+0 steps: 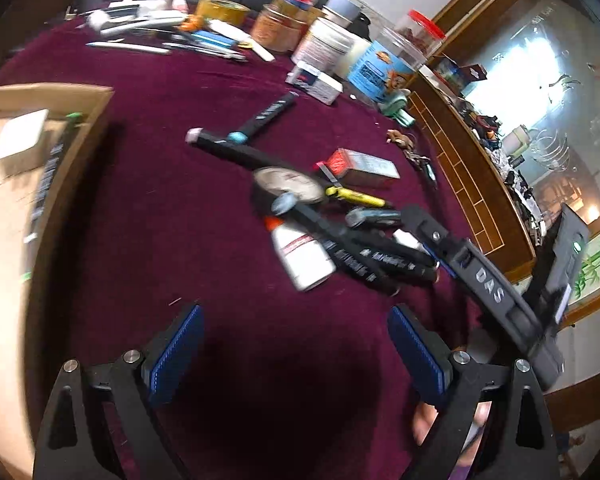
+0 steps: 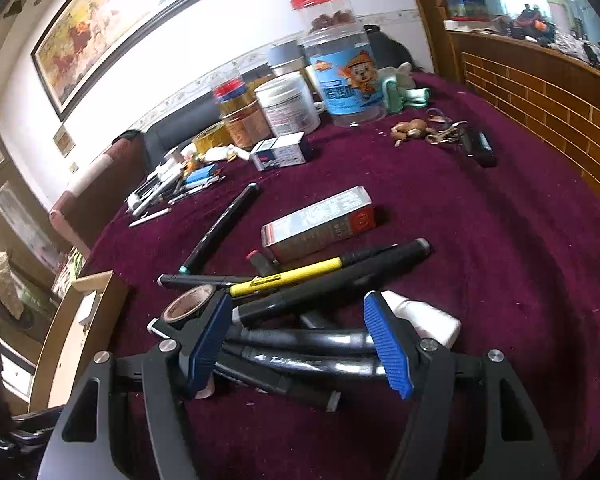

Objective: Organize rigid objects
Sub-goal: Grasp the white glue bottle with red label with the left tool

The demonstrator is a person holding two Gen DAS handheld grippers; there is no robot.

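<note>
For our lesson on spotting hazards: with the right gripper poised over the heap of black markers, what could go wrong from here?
1. The open right gripper straddles several overlapping black markers; closing may catch more than one.
2. The yellow pen lies across the heap, so lifting may drag it.
3. The white bottle beside one finger could get nudged.

Cloth (image 2: 480, 240) was deep maroon. Pen (image 2: 288, 278) yellow and black. Markers (image 2: 300, 340) black. Jar (image 2: 342, 60) clear, red lid, blue cartoon label. Pads (image 2: 388, 344) ribbed blue.

markers (image 2: 300, 344): black, piled crosswise on the cloth
yellow pen (image 2: 292, 278): laid across the pile
white bottle (image 2: 424, 318): lying on its side
</note>
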